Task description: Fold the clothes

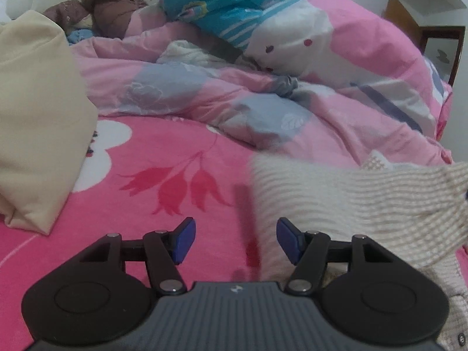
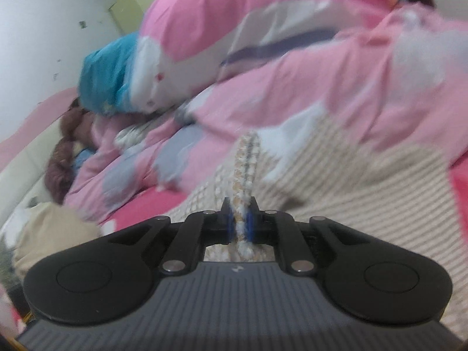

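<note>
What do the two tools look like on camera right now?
Both match: the left tool and right tool have a dark grey ribbed body with a small pale logo, round black side housings, black linkage arms with silver pivot pins, and blue pads. No cables or sleeves show.

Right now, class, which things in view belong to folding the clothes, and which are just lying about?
Job: striped knit garment; right gripper clamped on its edge; left gripper, open.

Lying about: pink duvet; cream pillow; teal pillow; brown plush toy.
</note>
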A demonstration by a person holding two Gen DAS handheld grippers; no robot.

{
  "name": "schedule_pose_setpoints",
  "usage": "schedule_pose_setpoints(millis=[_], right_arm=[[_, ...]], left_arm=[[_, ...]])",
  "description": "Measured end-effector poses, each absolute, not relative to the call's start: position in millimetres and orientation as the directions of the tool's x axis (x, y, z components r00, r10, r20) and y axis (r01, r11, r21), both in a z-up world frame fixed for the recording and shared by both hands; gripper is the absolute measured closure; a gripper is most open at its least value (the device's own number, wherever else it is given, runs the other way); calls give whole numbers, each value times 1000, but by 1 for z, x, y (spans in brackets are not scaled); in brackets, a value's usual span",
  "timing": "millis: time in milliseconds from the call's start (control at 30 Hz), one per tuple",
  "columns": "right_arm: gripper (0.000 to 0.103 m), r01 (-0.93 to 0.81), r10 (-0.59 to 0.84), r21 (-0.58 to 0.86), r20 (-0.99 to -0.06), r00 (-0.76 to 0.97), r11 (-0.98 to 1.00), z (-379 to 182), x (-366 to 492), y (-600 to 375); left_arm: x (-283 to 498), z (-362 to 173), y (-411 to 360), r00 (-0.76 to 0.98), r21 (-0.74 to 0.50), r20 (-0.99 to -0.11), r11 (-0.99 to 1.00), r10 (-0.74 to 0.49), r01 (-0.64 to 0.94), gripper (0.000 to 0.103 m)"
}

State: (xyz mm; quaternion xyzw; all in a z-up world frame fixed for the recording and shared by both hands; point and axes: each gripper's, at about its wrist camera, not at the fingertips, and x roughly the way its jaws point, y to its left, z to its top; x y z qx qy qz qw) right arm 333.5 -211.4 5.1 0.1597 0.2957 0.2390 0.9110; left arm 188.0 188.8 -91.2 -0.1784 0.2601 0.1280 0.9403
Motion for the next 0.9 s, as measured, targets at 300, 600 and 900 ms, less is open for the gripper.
schedule_pose_setpoints(millis=[300, 600, 900], right_arm=[[96, -221, 440, 446, -479, 760, 867, -11, 354, -285], [96, -197, 425, 431, -536, 729, 880, -37, 360, -313], [95, -213, 457, 449, -553, 697, 868, -66, 376, -327]], left_arm=[[214, -105, 160, 808, -245, -582, 926, 95, -286, 41], [239, -114, 137, 783, -200, -617, 947, 78, -251, 40], [243, -116, 130, 779, -165, -622, 958, 84, -235, 38]])
